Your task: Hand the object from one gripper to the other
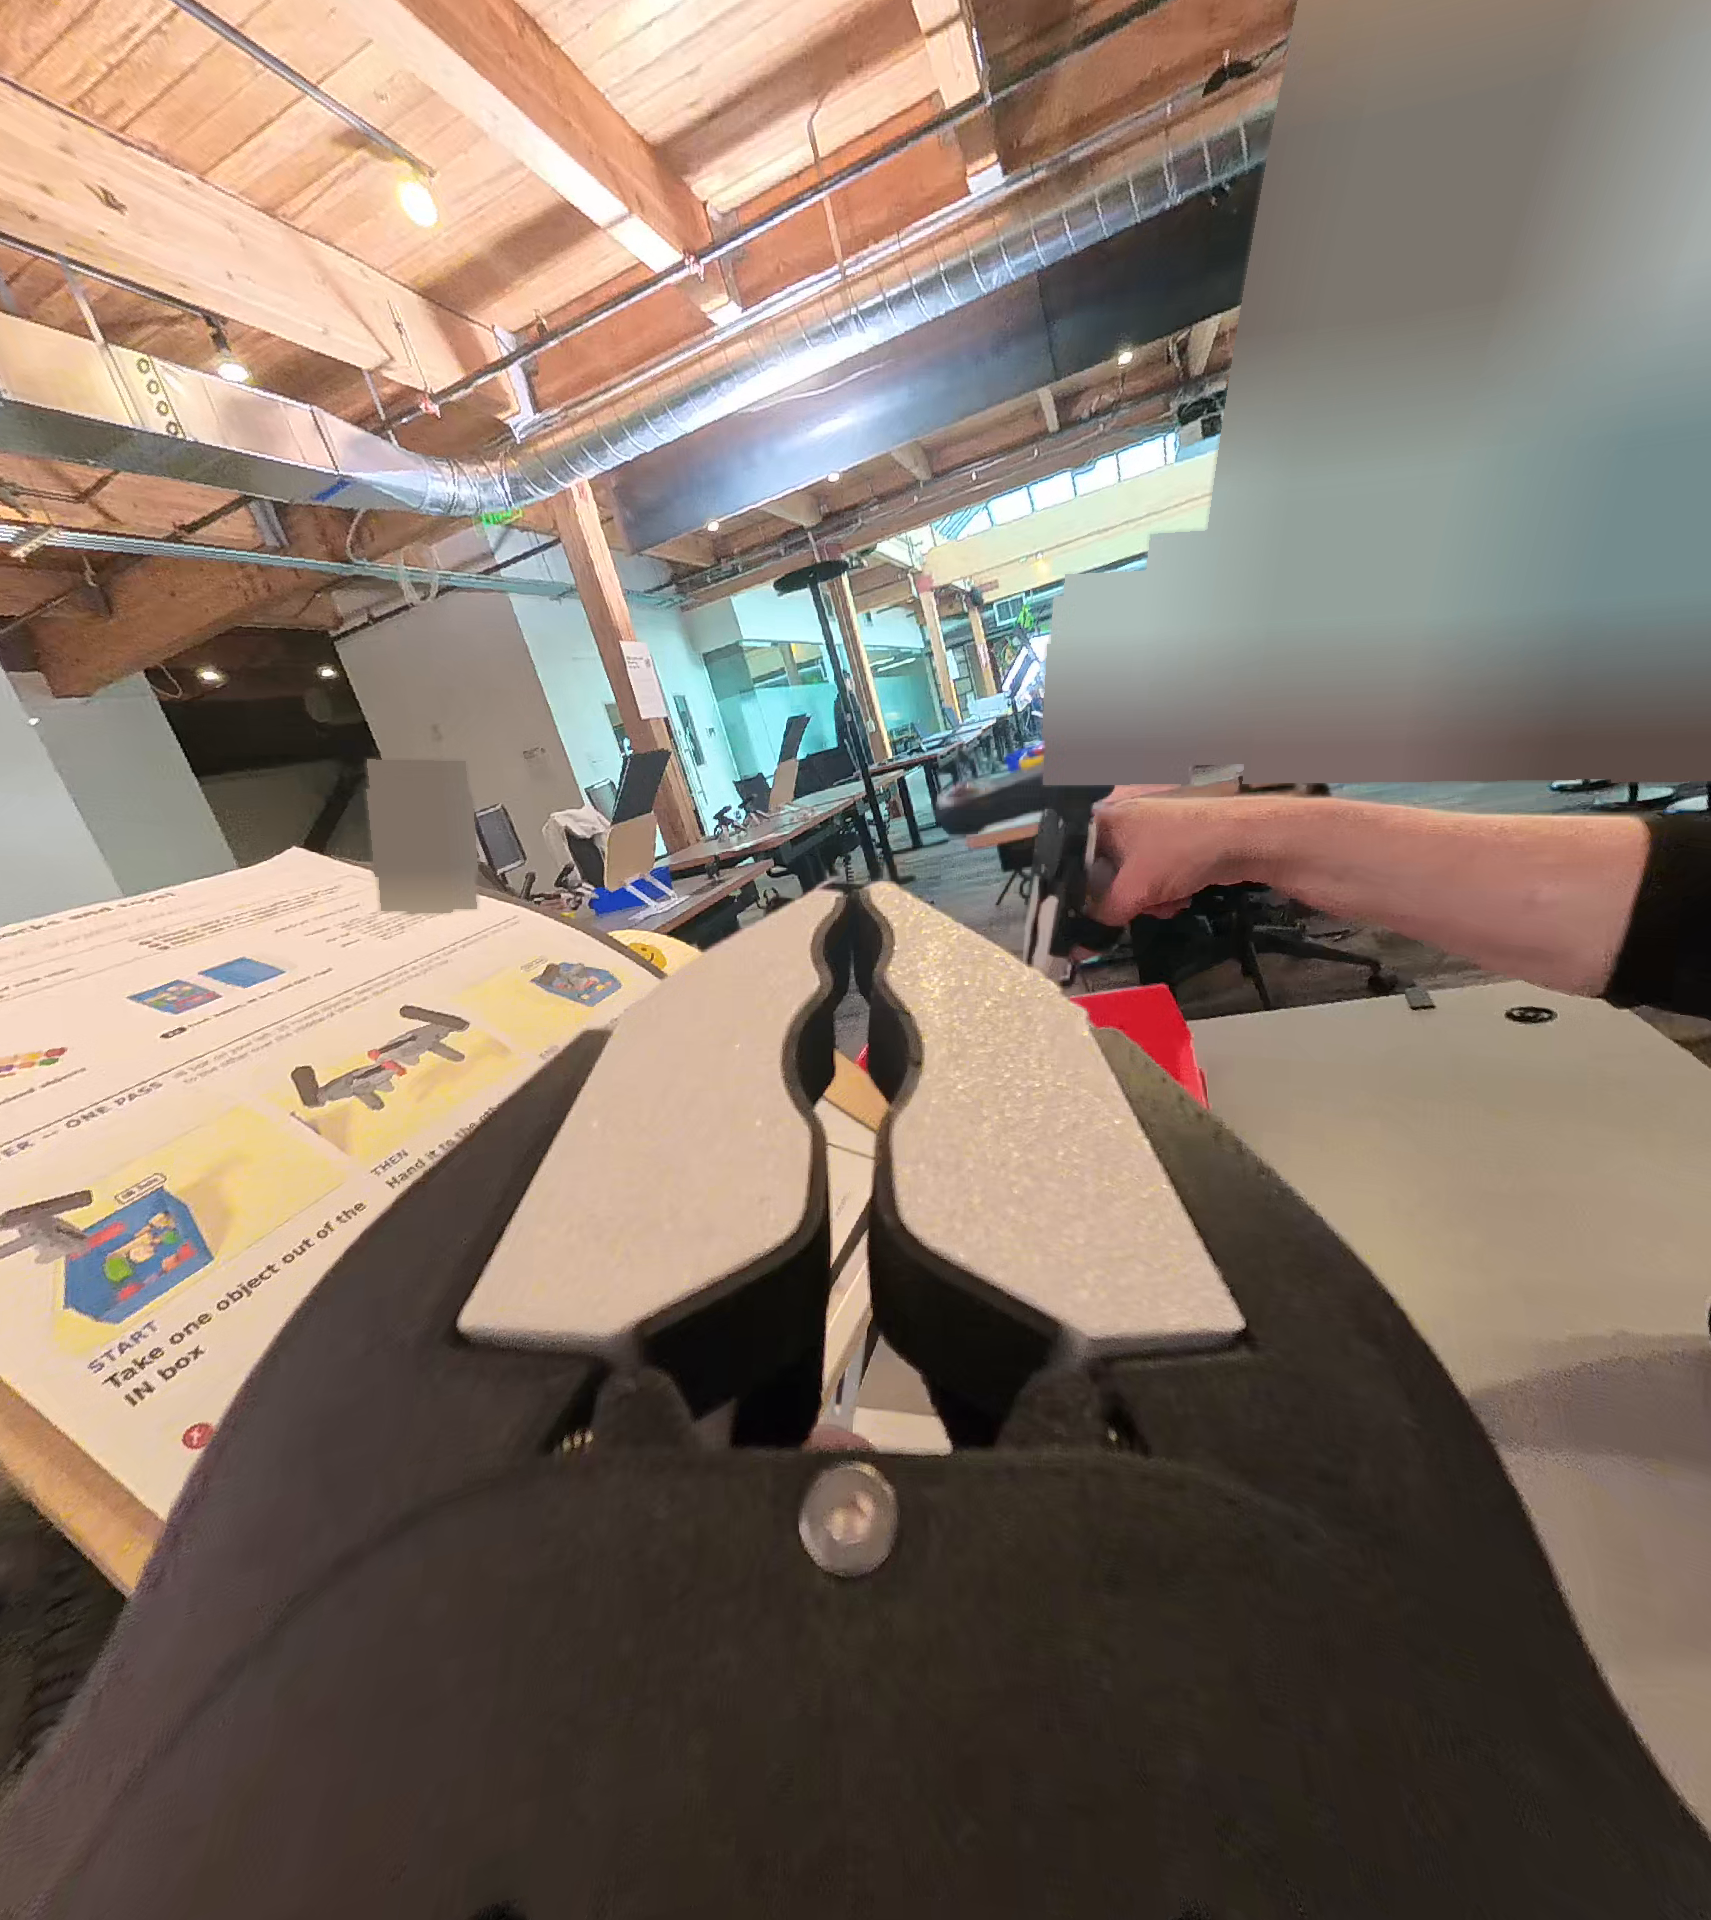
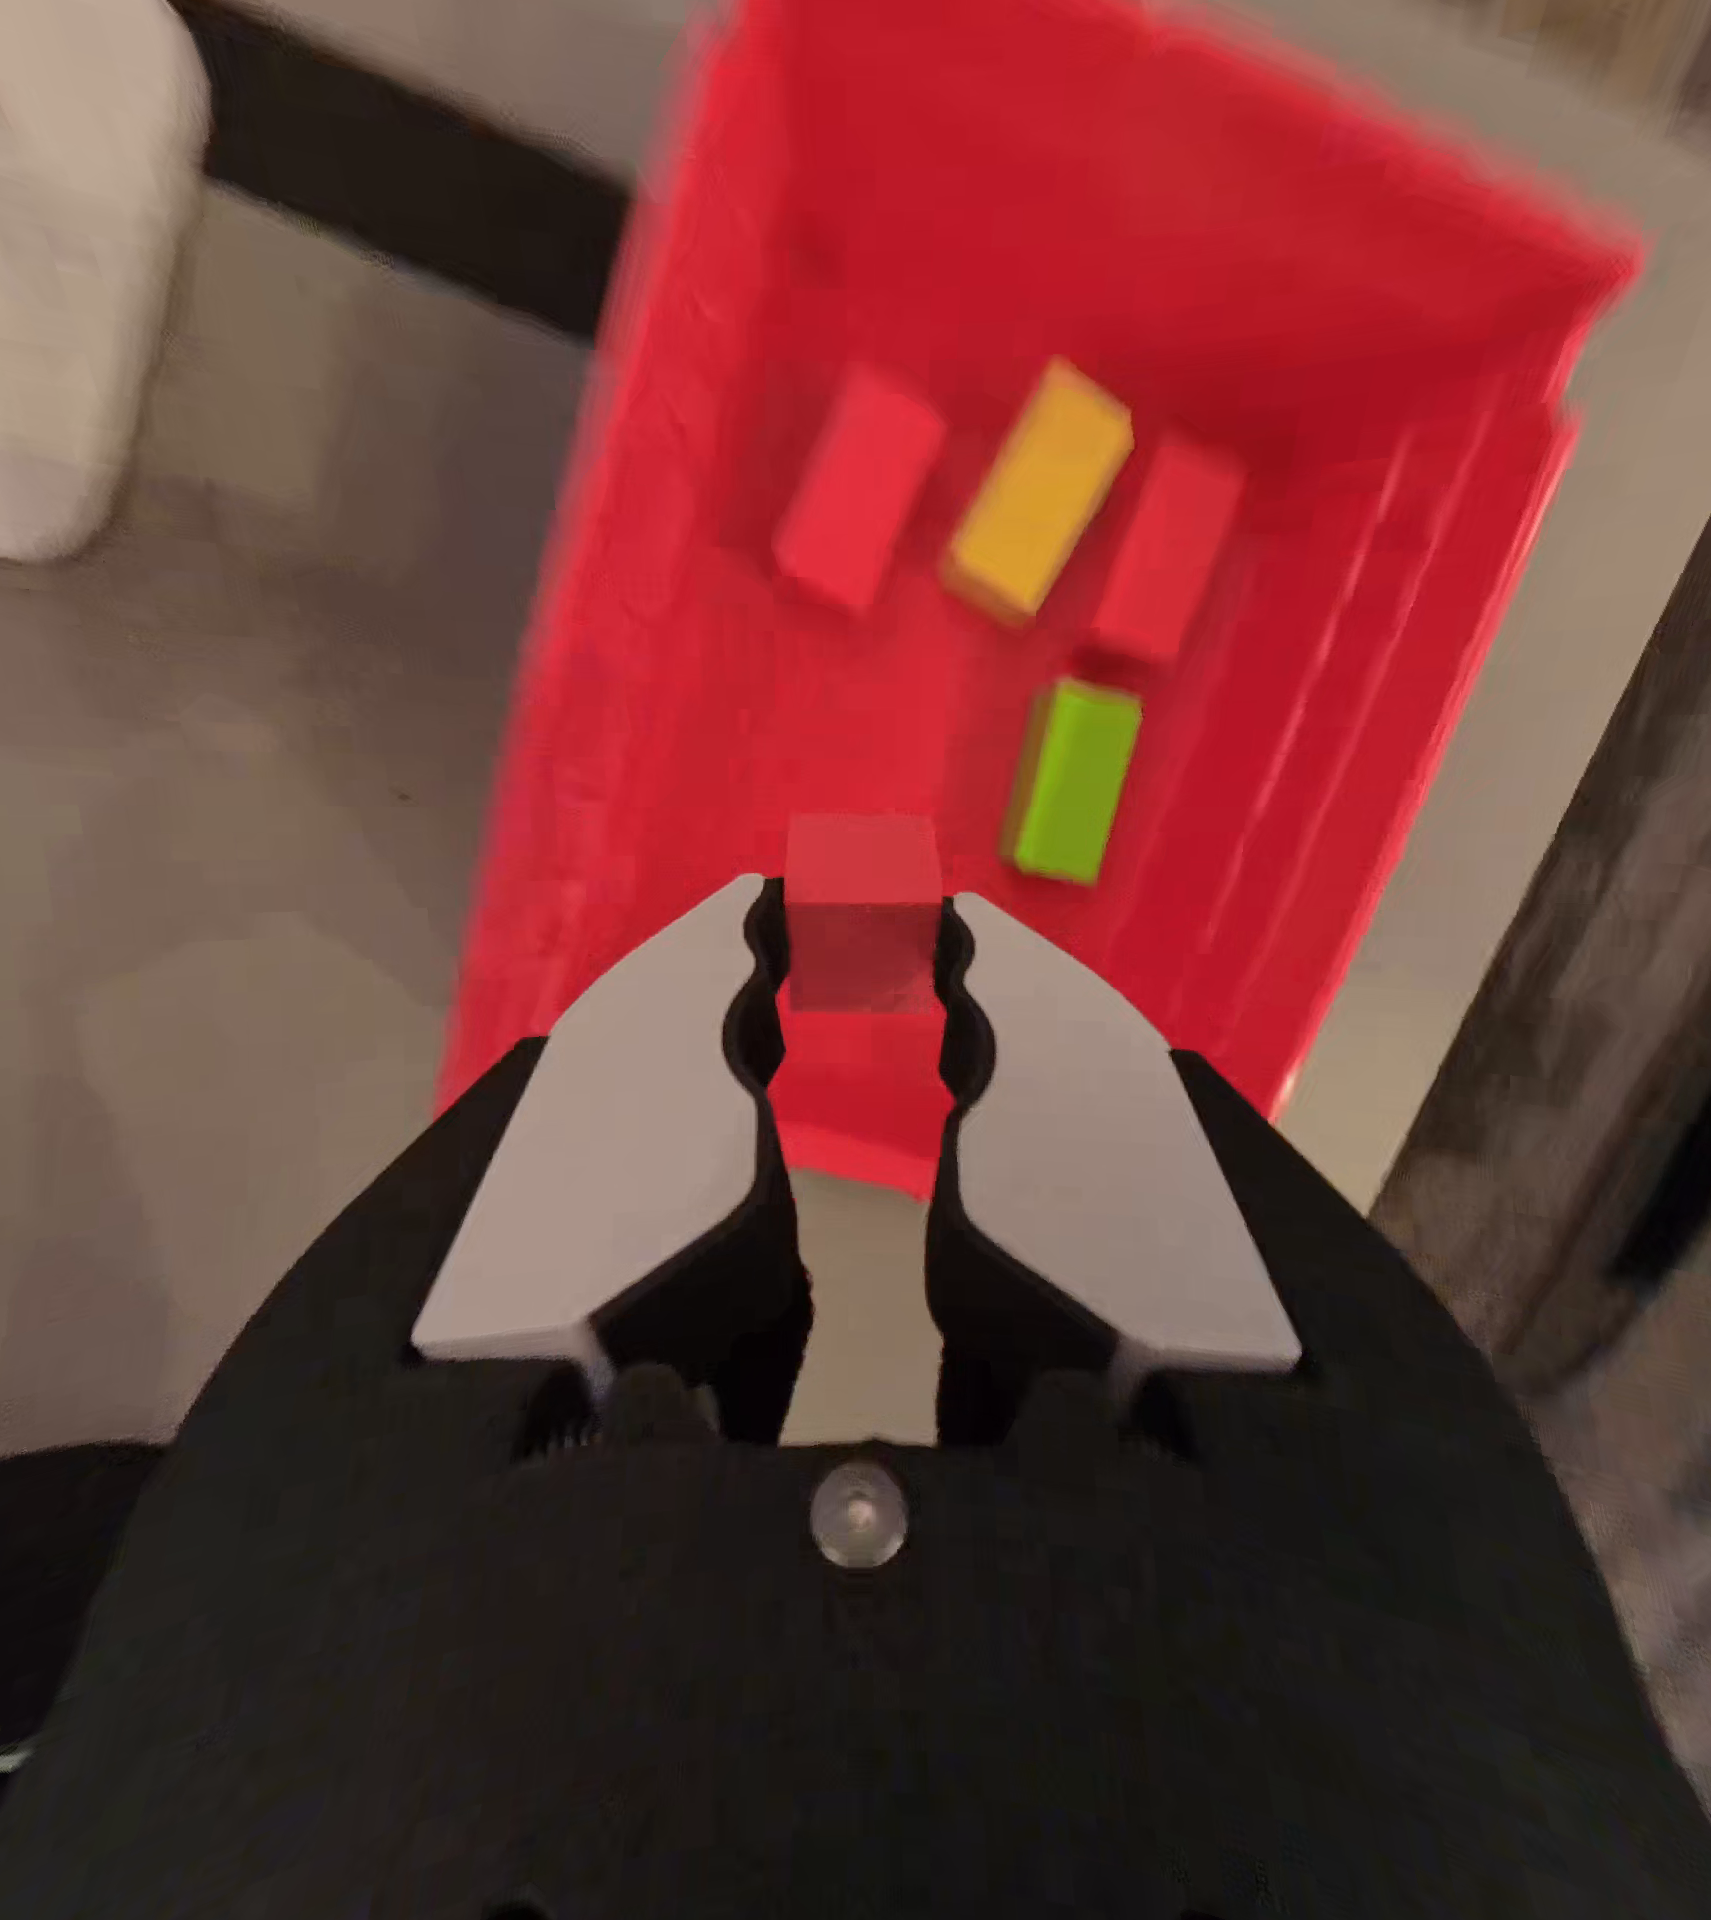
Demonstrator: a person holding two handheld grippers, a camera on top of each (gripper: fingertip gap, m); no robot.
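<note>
While your right gripper (image 2: 861, 935) clamps the red block (image 2: 863, 914) between its fingers above the red bin (image 2: 685, 623), your left gripper (image 1: 851, 914), closed and empty, is aimed elsewhere.

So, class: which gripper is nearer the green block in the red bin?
Right. The right gripper hangs over the red bin, the green block just beyond its fingers. The left gripper points away, over the table.

An open-plan office in a converted loft: rows of desks (image 1: 789, 821) and chairs (image 1: 1277, 935); exposed timber ceiling beams (image 1: 539, 114); metal ducting (image 1: 726, 416).
</note>
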